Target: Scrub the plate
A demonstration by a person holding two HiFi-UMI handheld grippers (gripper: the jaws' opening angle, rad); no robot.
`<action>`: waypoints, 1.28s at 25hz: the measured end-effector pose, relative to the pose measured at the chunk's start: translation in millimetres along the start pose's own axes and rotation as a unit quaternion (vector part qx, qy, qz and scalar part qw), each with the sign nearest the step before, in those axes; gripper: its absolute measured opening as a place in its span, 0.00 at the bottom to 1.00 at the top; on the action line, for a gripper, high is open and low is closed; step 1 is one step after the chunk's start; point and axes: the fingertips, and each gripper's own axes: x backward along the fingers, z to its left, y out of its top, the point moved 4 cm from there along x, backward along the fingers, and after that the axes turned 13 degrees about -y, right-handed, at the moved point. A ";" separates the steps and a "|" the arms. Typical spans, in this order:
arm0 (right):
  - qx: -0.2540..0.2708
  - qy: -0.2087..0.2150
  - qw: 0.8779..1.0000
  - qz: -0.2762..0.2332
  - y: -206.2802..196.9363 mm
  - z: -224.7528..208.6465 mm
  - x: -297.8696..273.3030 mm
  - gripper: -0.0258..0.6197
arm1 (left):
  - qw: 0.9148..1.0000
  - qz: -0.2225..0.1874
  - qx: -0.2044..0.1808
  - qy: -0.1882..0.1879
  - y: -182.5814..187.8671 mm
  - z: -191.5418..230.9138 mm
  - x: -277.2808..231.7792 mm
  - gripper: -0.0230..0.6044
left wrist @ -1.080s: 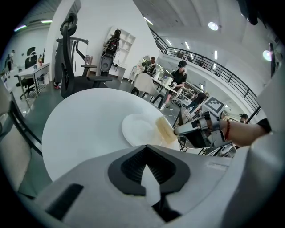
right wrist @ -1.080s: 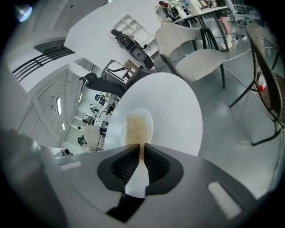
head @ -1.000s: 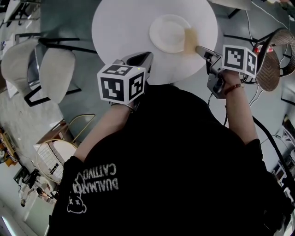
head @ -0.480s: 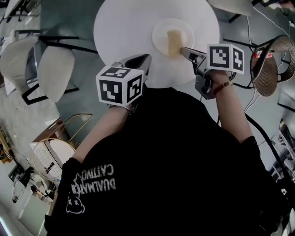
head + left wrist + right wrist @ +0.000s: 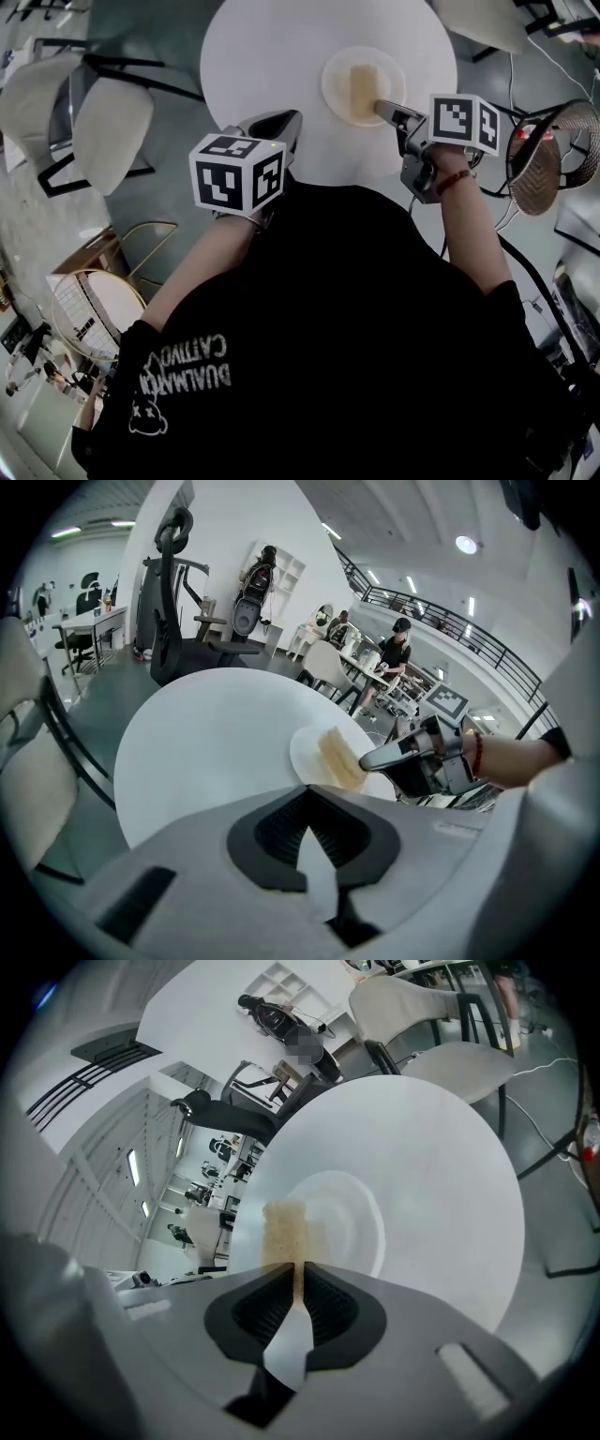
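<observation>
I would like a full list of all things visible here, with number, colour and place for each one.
table: one, white, round, in front of the person
plate: one, cream, on the table's right part
sponge: one, tan, lying on the plate
chairs: at least two, white, left of the table
wicker item: one, brown, far right
left gripper: one, grey, shut and empty, over the table's near edge
right gripper: one, grey, shut on the sponge
T-shirt: one, black, on the person
</observation>
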 end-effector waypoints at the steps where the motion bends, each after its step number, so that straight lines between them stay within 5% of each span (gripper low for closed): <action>1: -0.003 -0.002 1.000 -0.001 1.4 -2.4 2.1 0.09 | 1.000 0.000 0.000 0.000 0.6 0.3 -0.3 0.03; 13: -0.045 -0.028 0.998 -0.045 10.2 -34.6 32.9 0.09 | 1.000 -0.006 -0.015 -0.005 9.8 -4.2 -8.2 0.03; 22: -0.036 -0.011 0.995 -0.088 3.2 -23.4 67.7 0.09 | 0.997 -0.061 -0.038 -0.013 27.9 -31.8 6.2 0.03; 28: 0.024 0.033 0.976 -0.215 7.9 33.9 137.6 0.09 | 0.980 -0.164 -0.092 -0.069 84.6 -77.4 35.2 0.03; 32: 0.067 -0.014 0.952 -0.299 11.1 61.7 183.5 0.09 | 0.960 -0.164 -0.200 -0.105 111.7 -119.5 57.7 0.03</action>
